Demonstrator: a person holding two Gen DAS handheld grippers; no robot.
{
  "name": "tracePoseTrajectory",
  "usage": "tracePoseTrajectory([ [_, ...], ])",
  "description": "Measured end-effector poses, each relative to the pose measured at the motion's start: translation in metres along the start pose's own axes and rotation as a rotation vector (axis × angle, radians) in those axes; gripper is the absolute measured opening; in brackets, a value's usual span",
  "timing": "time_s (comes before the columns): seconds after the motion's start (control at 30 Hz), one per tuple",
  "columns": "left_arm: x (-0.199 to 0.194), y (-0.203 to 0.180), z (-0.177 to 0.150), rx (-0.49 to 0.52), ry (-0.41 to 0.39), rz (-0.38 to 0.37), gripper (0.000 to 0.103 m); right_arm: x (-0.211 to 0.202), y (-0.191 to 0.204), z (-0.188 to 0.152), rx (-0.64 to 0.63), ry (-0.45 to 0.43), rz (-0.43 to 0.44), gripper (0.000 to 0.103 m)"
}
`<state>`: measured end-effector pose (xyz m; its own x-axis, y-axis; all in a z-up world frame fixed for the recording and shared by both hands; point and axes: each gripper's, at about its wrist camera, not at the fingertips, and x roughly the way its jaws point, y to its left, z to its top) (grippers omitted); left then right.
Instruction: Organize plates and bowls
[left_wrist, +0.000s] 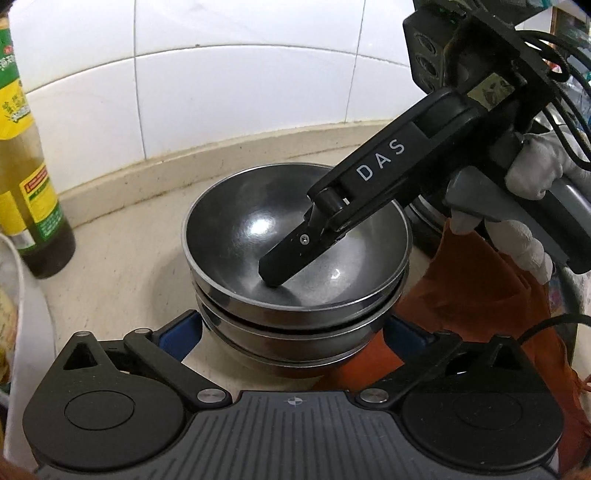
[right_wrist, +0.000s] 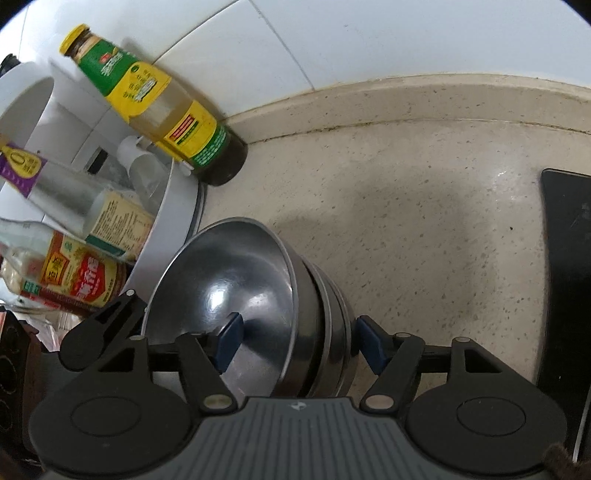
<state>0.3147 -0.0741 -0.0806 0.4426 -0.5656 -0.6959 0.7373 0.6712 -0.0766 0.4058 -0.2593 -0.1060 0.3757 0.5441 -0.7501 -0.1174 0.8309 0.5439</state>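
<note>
A stack of nested steel bowls (left_wrist: 295, 317) stands on the beige counter (left_wrist: 122, 236) near the tiled wall. My left gripper (left_wrist: 290, 332) is wide open around the lower part of the stack, with a blue pad on each side and nothing pressed. My right gripper (right_wrist: 301, 345) straddles the stack's right wall. One of its fingers (left_wrist: 288, 254) reaches down into the top bowl (right_wrist: 229, 280). Its other pad (right_wrist: 373, 347) stands outside the stack, a small gap away from the metal. Neither gripper holds the bowls.
A yellow-and-green labelled oil bottle (left_wrist: 26, 177) (right_wrist: 155, 107) stands left of the bowls by the wall. A white rack (right_wrist: 173, 221) with several bottles sits further left. A black cooktop (right_wrist: 565, 277) lies at the right. A gloved hand (left_wrist: 532, 173) and orange cloth (left_wrist: 480, 314) are right of the stack.
</note>
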Motion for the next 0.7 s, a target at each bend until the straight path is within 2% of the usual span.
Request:
tracePoseTrajectory([
  [0.13,-0.004,-0.001,-0.010,0.000,-0.030,-0.012,0.103,0.001,-0.006,0.002,0.027,0.005,0.020,0.062],
  [0.4,0.009,0.002,-0.018,0.013,0.018,-0.057,0.103,0.008,-0.007,0.004,0.027,0.032,0.047,0.066],
  [0.7,0.036,0.001,0.002,0.009,0.041,-0.024,0.103,0.009,-0.007,-0.002,0.028,0.001,0.053,0.070],
])
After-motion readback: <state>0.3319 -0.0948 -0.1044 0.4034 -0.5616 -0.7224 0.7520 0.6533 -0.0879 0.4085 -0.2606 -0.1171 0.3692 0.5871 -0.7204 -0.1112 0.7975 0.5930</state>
